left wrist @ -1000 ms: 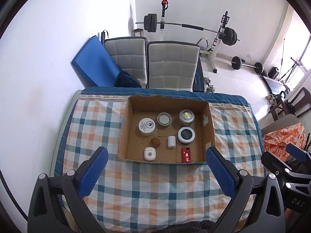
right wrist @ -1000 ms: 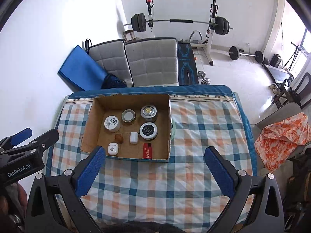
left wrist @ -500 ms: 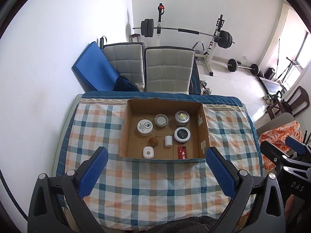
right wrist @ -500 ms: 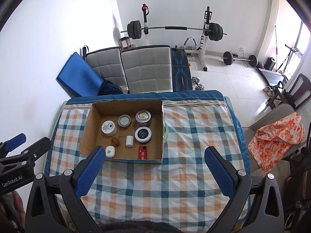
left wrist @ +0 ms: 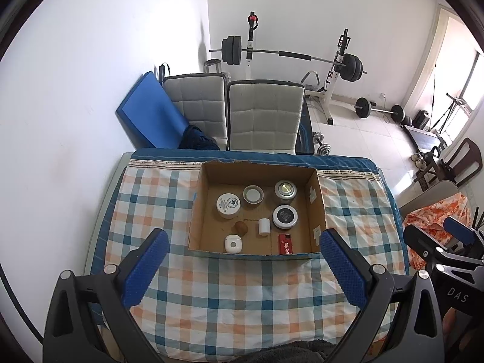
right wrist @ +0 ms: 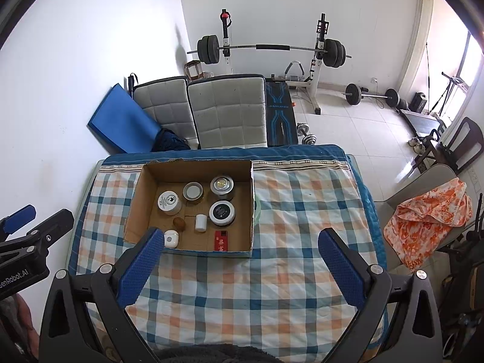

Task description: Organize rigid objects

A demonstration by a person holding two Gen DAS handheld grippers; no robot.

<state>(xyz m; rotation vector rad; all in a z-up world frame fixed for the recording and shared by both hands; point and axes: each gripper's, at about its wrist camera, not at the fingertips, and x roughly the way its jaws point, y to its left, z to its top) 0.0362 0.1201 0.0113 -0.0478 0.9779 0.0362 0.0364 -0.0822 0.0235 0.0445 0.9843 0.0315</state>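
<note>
An open cardboard box (left wrist: 314,199) (right wrist: 137,196) stands on the checked tablecloth (left wrist: 242,290) (right wrist: 302,211). In it lie several small things: a white jar (left wrist: 228,205), a grey-lidded tin (left wrist: 253,194), a metal tin (left wrist: 285,189), a black-topped round case (left wrist: 285,216), a white cylinder (left wrist: 263,226), a brown nut-like object (left wrist: 240,227), a white earbud case (left wrist: 233,244) and a red lighter (left wrist: 285,243). My left gripper (left wrist: 242,266) is open and empty, high above the table's near side. My right gripper (right wrist: 239,264) is open and empty too.
Two grey padded chairs (left wrist: 263,115) and a blue mat (left wrist: 148,118) stand behind the table. A barbell rack (left wrist: 290,54) is at the back wall. An orange cloth (right wrist: 429,211) lies on a chair at the right. A pale green thing (right wrist: 256,208) is half hidden behind the box's right wall.
Both grippers have pulled back and up from the table, so the box looks smaller and farther. Both stayed open. Nothing in the box moved.
</note>
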